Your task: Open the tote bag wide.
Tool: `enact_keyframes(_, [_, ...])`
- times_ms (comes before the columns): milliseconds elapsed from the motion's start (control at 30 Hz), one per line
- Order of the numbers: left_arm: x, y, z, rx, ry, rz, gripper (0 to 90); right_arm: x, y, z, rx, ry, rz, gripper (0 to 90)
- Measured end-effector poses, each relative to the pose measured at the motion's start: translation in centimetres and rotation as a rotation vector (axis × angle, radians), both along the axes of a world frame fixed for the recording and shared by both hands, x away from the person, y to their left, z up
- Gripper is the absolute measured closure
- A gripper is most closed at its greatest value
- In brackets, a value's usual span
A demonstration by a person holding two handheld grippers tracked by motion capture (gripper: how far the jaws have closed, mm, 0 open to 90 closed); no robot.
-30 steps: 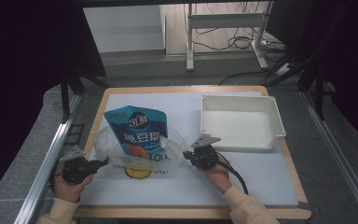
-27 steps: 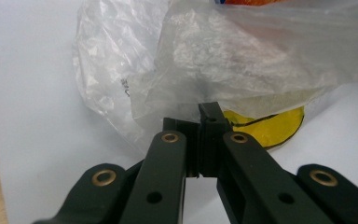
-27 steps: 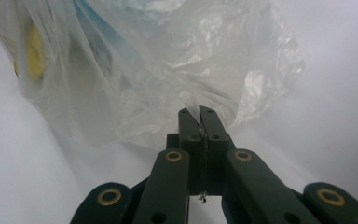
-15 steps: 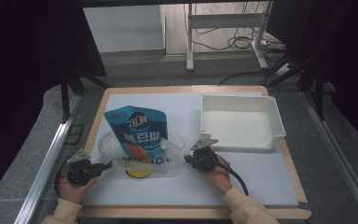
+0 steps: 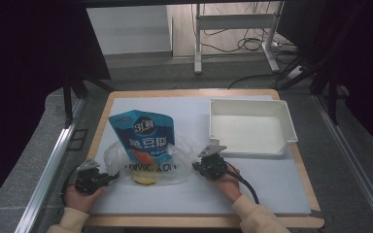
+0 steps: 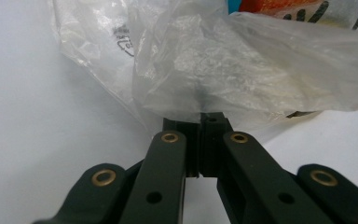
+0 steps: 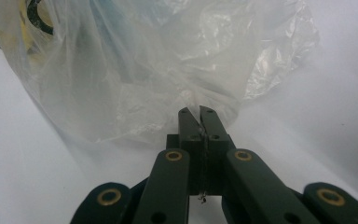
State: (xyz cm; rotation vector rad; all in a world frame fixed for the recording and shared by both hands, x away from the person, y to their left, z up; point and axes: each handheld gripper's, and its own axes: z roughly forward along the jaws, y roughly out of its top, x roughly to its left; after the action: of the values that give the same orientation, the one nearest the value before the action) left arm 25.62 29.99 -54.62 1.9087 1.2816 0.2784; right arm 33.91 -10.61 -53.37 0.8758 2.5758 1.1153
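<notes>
Far left, near edge of the mat [image 5: 272,194]: left gripper [image 5: 108,178], held in a hand [image 5: 80,198], jaws pressed together on the left rim of the clear bag [image 5: 121,155]. Close up along the left gripper [image 6: 200,119]: crinkled bag [image 6: 205,70] film pinched right at the tips. Middle: blue pouch [image 5: 145,136] lying inside the bag, top toward the far side, with a yellow round thing [image 5: 144,177] at its near end. Right of that: right gripper [image 5: 197,166], jaws closed on the bag's right edge. Along the right gripper [image 7: 200,112]: tips together, bag [image 7: 144,74] film caught between. Far right: white tray [image 5: 286,127], well apart from the bag.
</notes>
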Motion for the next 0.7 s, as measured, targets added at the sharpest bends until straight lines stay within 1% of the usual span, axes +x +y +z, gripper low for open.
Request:
enact_keyframes(100, [0.04, -0.04, -0.11, -0.005, 0.003, 0.001, 90.0, 0.02, -0.04, -0.02, 0.002, -0.001, 0.001, 88.8])
enact_keyframes(700, [0.26, -0.24, -0.53, 0.007, 0.018, 0.0, 89.9, -0.04, -0.08, 0.01, -0.002, -0.006, -0.002, 87.5])
